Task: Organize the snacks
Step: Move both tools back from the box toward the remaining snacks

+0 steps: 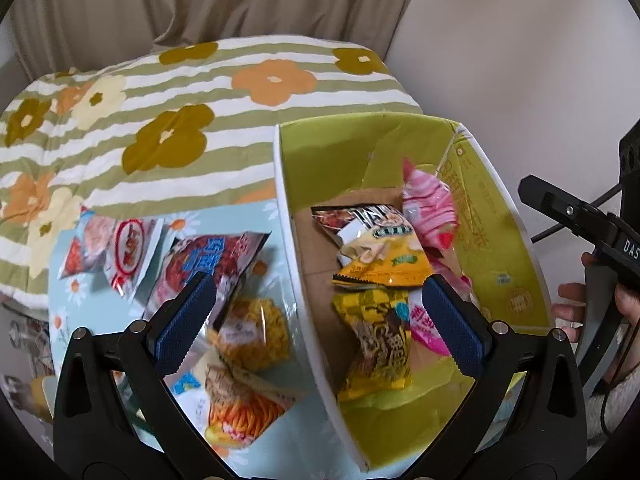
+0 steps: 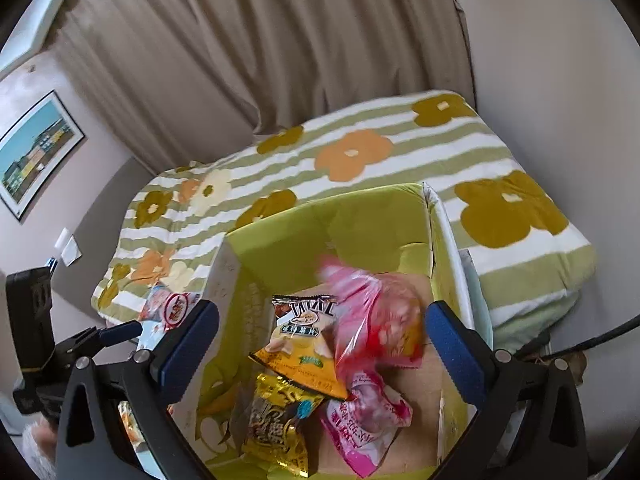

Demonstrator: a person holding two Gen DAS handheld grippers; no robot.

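Note:
A green cardboard box [image 1: 492,240] stands on the table and holds several snack packs: a yellow pack [image 1: 374,340], a yellow chips bag [image 1: 380,256] and a blurred pink bag [image 1: 430,208]. Outside it, on the light blue cloth [image 1: 280,216], lie a red-and-blue pack [image 1: 212,252], a clear noodle pack [image 1: 252,332] and an orange pack [image 1: 244,412]. My left gripper [image 1: 316,320] is open and empty, straddling the box's left wall. My right gripper [image 2: 320,344] is open and empty above the box [image 2: 360,220]; the pink bag [image 2: 380,316] is blurred beneath it.
A striped flowered quilt [image 1: 180,120] covers the bed behind the table. A red-and-white pack [image 1: 120,252] lies at the cloth's far left. A beige curtain [image 2: 260,40] and wall are behind. The right gripper shows at the right edge in the left wrist view [image 1: 580,224].

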